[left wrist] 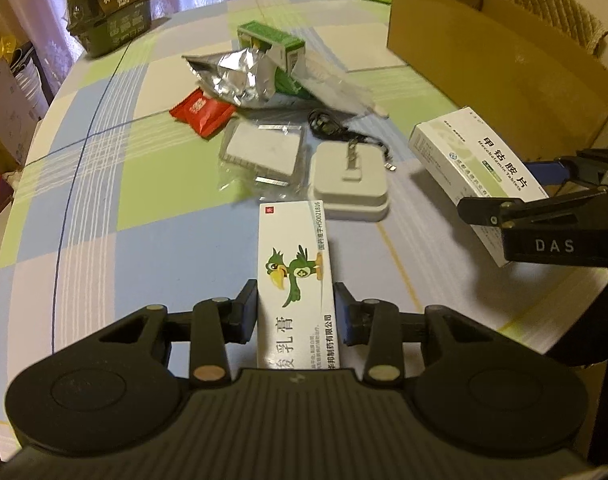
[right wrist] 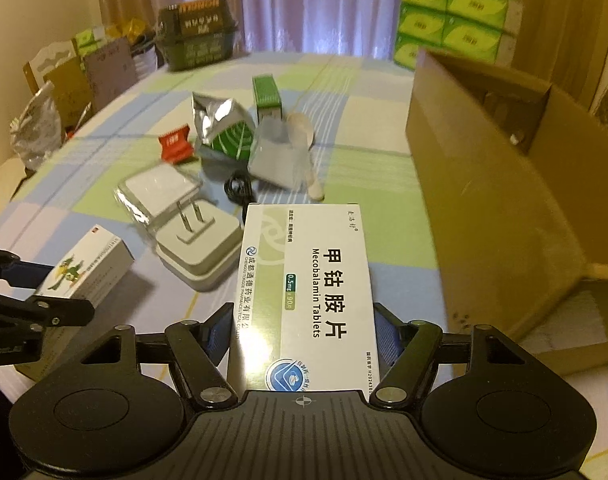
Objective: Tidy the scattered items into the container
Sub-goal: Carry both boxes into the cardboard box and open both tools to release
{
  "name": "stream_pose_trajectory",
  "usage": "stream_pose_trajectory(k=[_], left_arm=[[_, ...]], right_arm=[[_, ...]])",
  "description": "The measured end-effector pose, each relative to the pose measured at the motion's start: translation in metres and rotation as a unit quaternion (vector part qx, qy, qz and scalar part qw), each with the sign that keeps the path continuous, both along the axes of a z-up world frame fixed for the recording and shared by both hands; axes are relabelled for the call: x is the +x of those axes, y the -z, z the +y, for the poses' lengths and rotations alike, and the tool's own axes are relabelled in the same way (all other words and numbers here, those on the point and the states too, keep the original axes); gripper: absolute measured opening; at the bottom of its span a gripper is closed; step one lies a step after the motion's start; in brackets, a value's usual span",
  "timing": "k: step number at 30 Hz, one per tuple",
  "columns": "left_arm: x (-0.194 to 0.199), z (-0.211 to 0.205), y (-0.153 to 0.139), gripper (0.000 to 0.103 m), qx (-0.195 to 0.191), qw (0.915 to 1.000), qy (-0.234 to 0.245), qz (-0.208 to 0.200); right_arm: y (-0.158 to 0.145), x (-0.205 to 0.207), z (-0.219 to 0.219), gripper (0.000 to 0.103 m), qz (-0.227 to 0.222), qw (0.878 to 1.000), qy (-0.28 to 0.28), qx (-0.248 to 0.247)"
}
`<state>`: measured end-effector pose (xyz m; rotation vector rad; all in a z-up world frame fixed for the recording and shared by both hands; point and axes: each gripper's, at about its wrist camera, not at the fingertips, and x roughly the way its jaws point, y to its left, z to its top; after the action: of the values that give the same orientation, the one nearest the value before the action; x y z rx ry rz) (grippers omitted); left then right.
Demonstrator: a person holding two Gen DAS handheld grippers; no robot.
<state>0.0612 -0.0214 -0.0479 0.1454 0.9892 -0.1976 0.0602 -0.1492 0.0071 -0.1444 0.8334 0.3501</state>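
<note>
Left hand-held gripper (left wrist: 295,312) clamps ointment box (left wrist: 293,276) with parrot print, lifted over near bench (left wrist: 103,200) edge. Right hand-held gripper (right wrist: 301,332) grips Mecobalamin tablet box (right wrist: 308,292), raised beside cardboard container (right wrist: 496,184) at bench's right edge. White charger (right wrist: 199,248), foil pouch (right wrist: 219,124), red sachet (right wrist: 175,146) lie mid-bench.

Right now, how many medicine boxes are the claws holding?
2. The left claw grips the bird-print ointment box; the right claw grips the Mecobalamin Tablets box. Others may be hidden in the cardboard box.
</note>
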Motion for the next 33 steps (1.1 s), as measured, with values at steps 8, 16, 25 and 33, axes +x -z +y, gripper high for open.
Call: stream_pose_trajectory(k=[8,16,25,33], left_arm=[[0.004,-0.027,-0.04,0.033,-0.019,0.9989,0.021,-0.037],[0.031,-0.081,-0.082,0.033,-0.06,0.9944,0.054,-0.067],[0.079,-0.164,-0.115,0.033,-0.111,0.9867,0.089,-0.078],[0.117,-0.222,-0.109,0.033,-0.121,0.9851,0.102,-0.068]], right_arm=[[-0.051,-0.009,-0.016,0.072,-0.052,0.999,0.009,0.011],[-0.116,0.006,-0.063,0.072,-0.11,0.993,0.039,0.013],[-0.141,0.053,-0.142,0.072,-0.125,0.988,0.093,-0.006],[-0.124,0.079,-0.181,0.072,-0.101,0.988,0.118,0.011]])
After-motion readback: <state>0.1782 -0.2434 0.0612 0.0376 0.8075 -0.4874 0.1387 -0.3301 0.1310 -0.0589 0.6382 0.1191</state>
